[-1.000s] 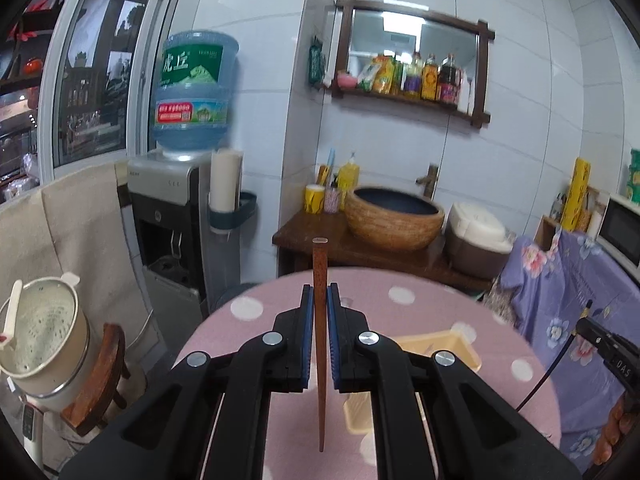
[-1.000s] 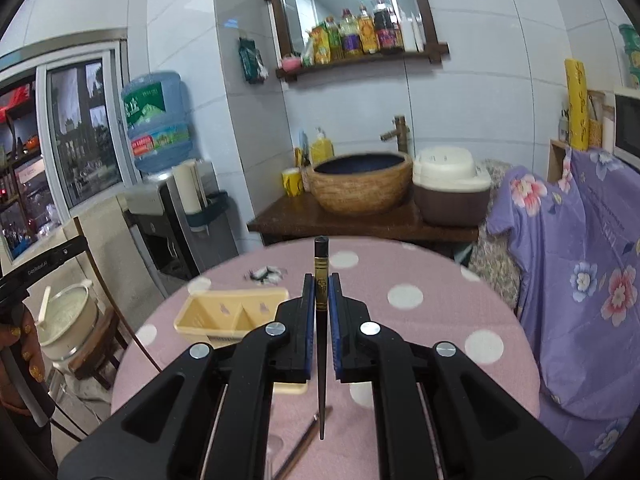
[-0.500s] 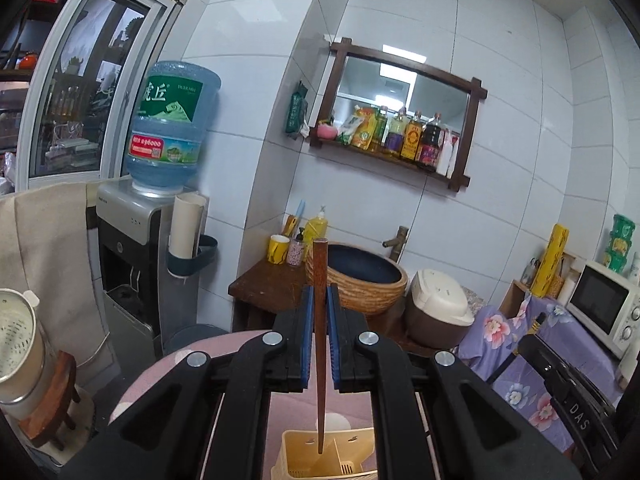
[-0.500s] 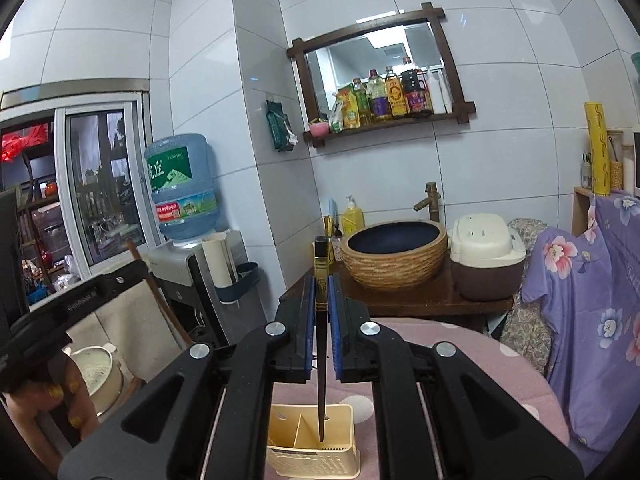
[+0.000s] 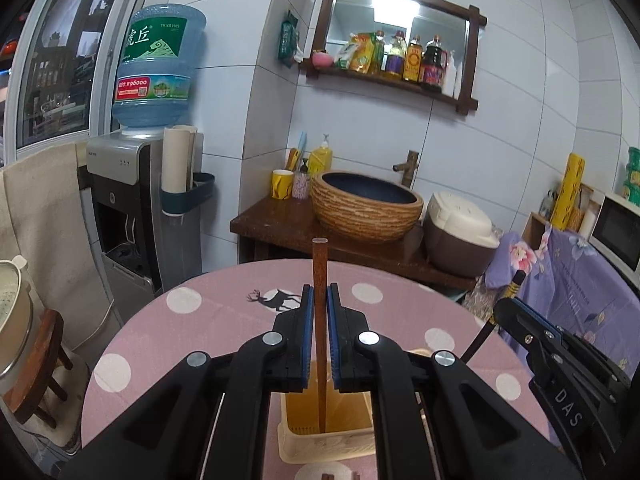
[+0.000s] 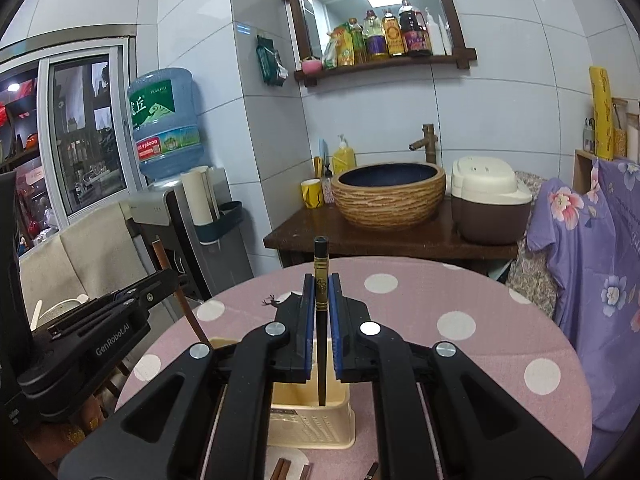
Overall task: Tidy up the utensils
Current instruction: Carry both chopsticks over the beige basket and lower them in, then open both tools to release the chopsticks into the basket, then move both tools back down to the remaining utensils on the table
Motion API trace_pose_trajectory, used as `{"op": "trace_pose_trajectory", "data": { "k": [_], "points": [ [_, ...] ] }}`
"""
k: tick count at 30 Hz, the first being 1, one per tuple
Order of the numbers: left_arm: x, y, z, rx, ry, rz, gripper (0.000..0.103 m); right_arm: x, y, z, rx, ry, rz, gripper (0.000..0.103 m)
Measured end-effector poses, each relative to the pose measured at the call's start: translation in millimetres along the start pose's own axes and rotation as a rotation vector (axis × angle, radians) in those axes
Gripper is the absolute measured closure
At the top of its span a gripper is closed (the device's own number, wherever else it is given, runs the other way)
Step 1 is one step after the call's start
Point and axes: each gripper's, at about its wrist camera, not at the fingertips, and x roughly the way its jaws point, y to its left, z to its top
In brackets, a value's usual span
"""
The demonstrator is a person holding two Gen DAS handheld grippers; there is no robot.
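Note:
My left gripper [image 5: 319,296] is shut on a brown wooden chopstick [image 5: 319,264] held upright. Its lower tip reaches into the cream slotted utensil basket [image 5: 328,446] on the pink dotted table [image 5: 200,320]. My right gripper [image 6: 321,292] is shut on a black chopstick [image 6: 321,256] with a gold band, and that tip dips into the same basket [image 6: 312,424]. Each view shows the other tool at its side: the right gripper [image 5: 505,312], and the left gripper [image 6: 160,280] with the brown chopstick [image 6: 188,312].
Loose chopsticks [image 6: 280,470] lie on the table in front of the basket. Behind the table are a wooden counter [image 5: 280,224] with a woven basin [image 5: 366,206], a rice cooker [image 5: 460,236] and a water dispenser [image 5: 120,200]. A floral cloth [image 6: 592,280] hangs at right.
Both grippers moved over the basket and sank toward the table. The two chopstick tips, earlier above the basket, now reach down into it. Both grips stay the same.

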Motion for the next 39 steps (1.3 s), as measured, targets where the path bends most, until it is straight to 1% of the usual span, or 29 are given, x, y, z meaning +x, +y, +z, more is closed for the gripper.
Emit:
{"op": "trace_pose_trajectory", "data": {
  "k": [7, 11, 13, 14, 16, 17, 18, 19, 20, 21, 22, 23, 24, 26, 27, 29, 32, 35, 37, 38, 39],
  "points": [
    [7, -3, -14, 0.049, 0.027, 0.021, 0.095, -1, -7, -9, 0.009, -0.005, -0.004, 0.095],
    [10, 1, -19, 0.029, 0.029, 0.030, 0.095, -3, -8, -9, 0.021, -0.006, -0.006, 0.095],
    [12, 3, -21, 0.030, 0.048, 0.028, 0.095, -3, -9, -9, 0.026, -0.003, -0.011, 0.095],
    [13, 4, -23, 0.030, 0.057, 0.025, 0.094, -4, -10, -10, 0.027, -0.004, -0.016, 0.094],
    [12, 6, -25, 0.035, 0.066, 0.031, 0.090, -7, -10, -11, 0.029, -0.004, -0.021, 0.086],
    [9, 8, -26, 0.032, 0.061, 0.029, 0.080, -10, -11, -12, 0.032, -0.008, -0.022, 0.074],
    [6, 9, -27, 0.023, 0.054, 0.023, 0.060, -13, -11, -13, 0.034, -0.017, -0.022, 0.057],
    [2, 11, -27, 0.010, 0.044, 0.014, 0.052, -18, -11, -14, 0.037, -0.032, -0.024, 0.052],
    [-4, 13, -27, -0.002, 0.030, 0.005, 0.039, -22, -12, -14, 0.038, -0.045, -0.025, 0.050],
    [-11, 16, -28, -0.013, 0.014, 0.000, 0.034, -28, -11, -15, 0.032, -0.054, -0.027, 0.050],
    [-18, 18, -30, -0.016, 0.004, 0.003, 0.033, -32, -11, -16, 0.025, -0.055, -0.029, 0.050],
    [-25, 19, -32, -0.010, -0.003, 0.006, 0.026, -37, -11, -17, 0.019, -0.054, -0.033, 0.047],
    [-30, 20, -34, 0.000, -0.009, 0.006, 0.015, -43, -12, -20, 0.015, -0.050, -0.038, 0.043],
    [-42, 23, -42, 0.028, -0.027, 0.027, 0.005, -52, -14, -29, 0.004, -0.031, -0.036, 0.041],
    [-48, 25, -47, 0.038, -0.034, 0.040, 0.005, -56, -15, -35, -0.007, -0.013, -0.037, 0.038],
    [-55, 29, -59, 0.066, -0.023, 0.063, 0.005, -61, -19, -50, -0.020, 0.025, -0.059, 0.034],
    [-58, 36, -82, 0.098, 0.027, 0.101, 0.005, -62, -26, -77, -0.023, 0.118, -0.072, 0.034],
    [-54, 42, -107, 0.100, 0.098, 0.097, 0.005, -60, -33, -106, -0.015, 0.197, -0.079, 0.034],
    [-51, 46, -125, 0.086, 0.149, 0.076, 0.006, -58, -35, -126, -0.024, 0.246, -0.092, 0.034],
    [-49, 47, -133, 0.079, 0.174, 0.065, 0.007, -57, -37, -135, -0.022, 0.264, -0.092, 0.034],
    [-48, 48, -142, 0.069, 0.203, 0.060, 0.011, -56, -40, -144, -0.014, 0.286, -0.086, 0.034]
  ]
}}
